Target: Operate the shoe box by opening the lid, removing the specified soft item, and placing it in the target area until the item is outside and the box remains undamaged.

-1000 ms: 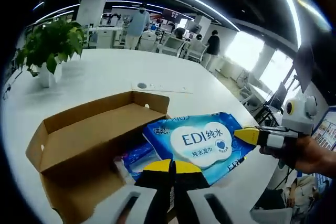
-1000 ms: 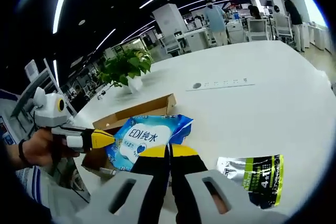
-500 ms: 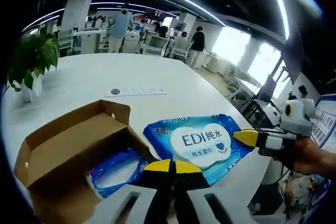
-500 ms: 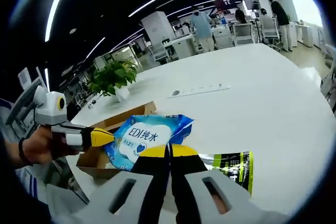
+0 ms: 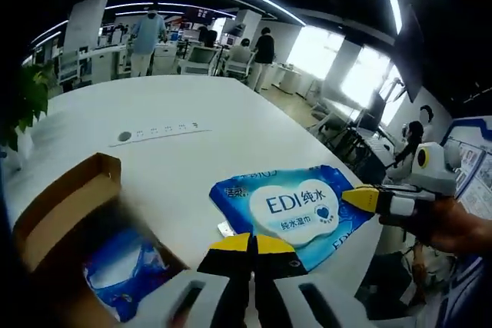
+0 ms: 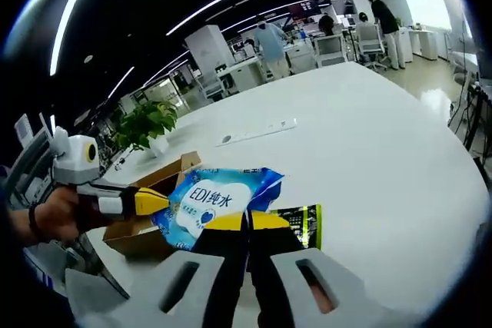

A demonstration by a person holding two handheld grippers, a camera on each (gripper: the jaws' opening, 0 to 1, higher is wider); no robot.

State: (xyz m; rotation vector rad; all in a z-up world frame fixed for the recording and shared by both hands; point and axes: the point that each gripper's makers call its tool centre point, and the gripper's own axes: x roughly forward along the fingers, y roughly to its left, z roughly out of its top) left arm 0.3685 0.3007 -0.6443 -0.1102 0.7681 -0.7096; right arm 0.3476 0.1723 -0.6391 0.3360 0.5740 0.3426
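I hold the pack of wet wipes (image 5: 296, 207) clear of the shoe box (image 5: 54, 217). The pack is soft blue plastic with a white oval label printed "EDI" in blue, lying roughly flat between my two grippers: my left gripper (image 5: 250, 243) pinches its near edge, and my right gripper (image 6: 247, 221) pinches another edge. The shoe box is plain brown cardboard, open, its lid flap raised, resting on the white table (image 5: 200, 159) beside and below the pack. Inside it lies another blue-and-white soft pack (image 5: 127, 276), somewhat blurred.
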